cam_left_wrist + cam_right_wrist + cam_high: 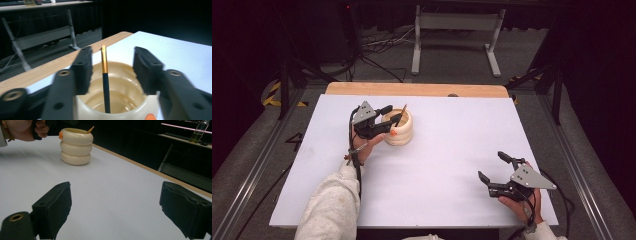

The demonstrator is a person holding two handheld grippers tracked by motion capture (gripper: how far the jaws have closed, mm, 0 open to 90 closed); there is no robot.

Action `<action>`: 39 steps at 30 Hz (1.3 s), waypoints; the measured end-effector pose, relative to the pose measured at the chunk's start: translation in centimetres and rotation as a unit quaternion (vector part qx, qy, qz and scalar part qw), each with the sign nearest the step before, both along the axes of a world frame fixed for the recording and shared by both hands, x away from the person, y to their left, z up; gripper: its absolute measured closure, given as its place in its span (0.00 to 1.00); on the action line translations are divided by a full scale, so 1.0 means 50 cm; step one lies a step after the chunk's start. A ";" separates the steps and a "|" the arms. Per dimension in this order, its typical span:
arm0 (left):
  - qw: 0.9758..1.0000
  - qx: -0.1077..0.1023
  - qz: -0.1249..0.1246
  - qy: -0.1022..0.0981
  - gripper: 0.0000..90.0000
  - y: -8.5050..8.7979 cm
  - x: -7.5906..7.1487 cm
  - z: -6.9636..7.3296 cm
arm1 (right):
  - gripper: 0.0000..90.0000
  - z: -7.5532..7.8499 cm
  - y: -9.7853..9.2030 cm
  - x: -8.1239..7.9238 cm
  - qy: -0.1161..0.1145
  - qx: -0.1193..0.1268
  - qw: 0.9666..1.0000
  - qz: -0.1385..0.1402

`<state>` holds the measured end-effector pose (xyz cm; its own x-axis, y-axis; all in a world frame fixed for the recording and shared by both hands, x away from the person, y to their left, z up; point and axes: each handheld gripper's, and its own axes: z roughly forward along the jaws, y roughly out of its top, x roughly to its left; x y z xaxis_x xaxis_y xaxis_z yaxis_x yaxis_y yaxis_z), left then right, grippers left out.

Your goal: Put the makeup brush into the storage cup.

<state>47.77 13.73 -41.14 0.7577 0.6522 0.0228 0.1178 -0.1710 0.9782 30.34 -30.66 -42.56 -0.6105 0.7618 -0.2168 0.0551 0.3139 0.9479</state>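
Pencil (105, 80) stands in cream ringed cup (399, 128), far-left part of white tabletop (452, 150), long axis near upright, tip leaning slightly away. Left claw (112, 70) right at cup rim, half open, jaws either side of pencil, not pressing it. Right claw (495, 167) wide, holding nothing, well apart at near-right; left hand clearly nearer.

Brush tip: the lower end of the brush (105, 82) is hidden inside the cream holder (117, 100).
Holder base: cut off by the bottom edge in the left gripper view.
Holder lettering (64, 158): too small to read.
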 end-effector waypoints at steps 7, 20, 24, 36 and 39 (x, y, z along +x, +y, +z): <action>1.000 0.014 0.024 -0.013 0.30 0.005 -0.010 0.014 | 0.13 0.000 0.000 0.000 0.002 -0.001 1.000 0.003; 0.997 0.045 0.057 -0.033 0.11 0.009 -0.031 0.035 | 0.13 -0.001 -0.002 0.001 0.001 -0.001 1.000 -0.001; 0.996 0.056 0.053 -0.040 0.07 0.010 -0.035 0.038 | 0.13 -0.001 -0.001 0.001 0.002 -0.002 1.000 0.000; 0.994 0.081 0.047 -0.053 0.02 0.011 -0.052 0.041 | 0.13 -0.001 0.000 0.000 0.003 -0.003 1.000 0.001; 0.994 0.083 0.039 -0.053 0.02 0.010 -0.058 0.045 | 0.13 -0.001 0.000 0.000 0.002 -0.004 1.000 0.001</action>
